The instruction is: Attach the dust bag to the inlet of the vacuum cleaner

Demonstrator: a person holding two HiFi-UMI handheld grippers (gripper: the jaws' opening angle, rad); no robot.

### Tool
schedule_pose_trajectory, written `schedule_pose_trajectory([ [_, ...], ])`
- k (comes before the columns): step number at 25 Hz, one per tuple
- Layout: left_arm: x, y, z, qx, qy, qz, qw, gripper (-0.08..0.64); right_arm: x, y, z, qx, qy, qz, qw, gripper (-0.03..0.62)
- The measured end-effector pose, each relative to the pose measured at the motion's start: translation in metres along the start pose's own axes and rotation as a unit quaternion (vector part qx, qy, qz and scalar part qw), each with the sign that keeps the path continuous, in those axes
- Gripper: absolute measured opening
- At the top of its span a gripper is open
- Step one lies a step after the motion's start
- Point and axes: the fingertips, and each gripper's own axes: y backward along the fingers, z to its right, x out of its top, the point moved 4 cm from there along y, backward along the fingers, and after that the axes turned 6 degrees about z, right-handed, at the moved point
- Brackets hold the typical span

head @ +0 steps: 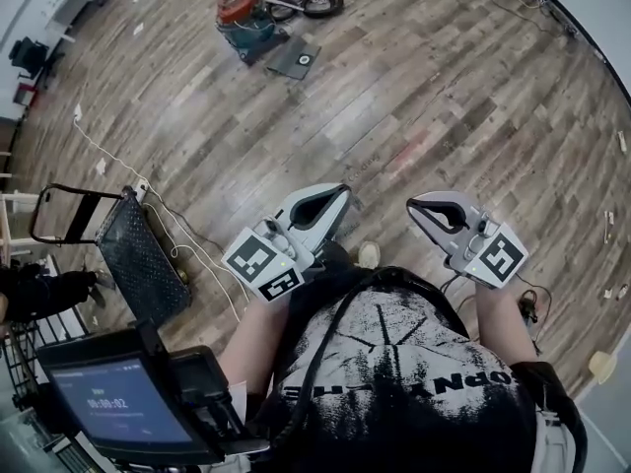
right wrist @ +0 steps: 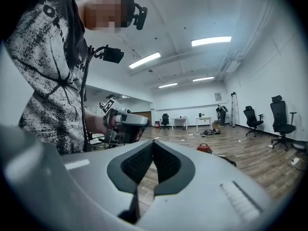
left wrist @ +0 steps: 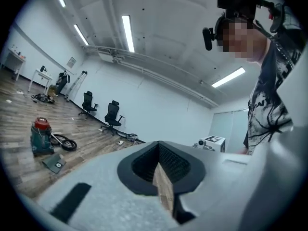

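Wood floor (head: 414, 97) in a white room, vacuum (head: 245, 20) far out on it, flat bag (head: 294, 57) just beside, left gripper (head: 338, 193) and right gripper (head: 416, 203) closed on nothing, well apart from both.

Head view: a camera worn on the head of the person (head: 414, 382) looks steeply down at the wooden floor (head: 414, 106). The left gripper (head: 340, 193) and right gripper (head: 416, 203) sit close below it, and the vacuum cleaner (head: 245, 18) lies far off near the top edge. Each gripper view looks level across the room from just behind its own fingers (left wrist: 139, 167). Both gripper views also catch the distant vacuum cleaner, the person and the other gripper.
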Motion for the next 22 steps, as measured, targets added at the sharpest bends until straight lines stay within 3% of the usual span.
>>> schedule_pose_trajectory([
  [7, 0.018, -0.023, -0.011, 0.012, -0.065, -0.028, 0.9974, 0.003, 0.015, 0.000, 0.029, 0.002, 0.019, 0.015, 1.000, 0.005],
  [17, 0.017, -0.047, -0.029, -0.019, -0.066, -0.036, 0.9970, 0.003, 0.001, 0.003, 0.053, -0.032, 0.008, 0.024, 0.999, 0.005],
  [22, 0.020, -0.061, -0.060, -0.022, -0.080, -0.047, 0.9955, 0.003, -0.008, -0.021, 0.083, -0.024, 0.013, 0.034, 0.999, 0.005],
])
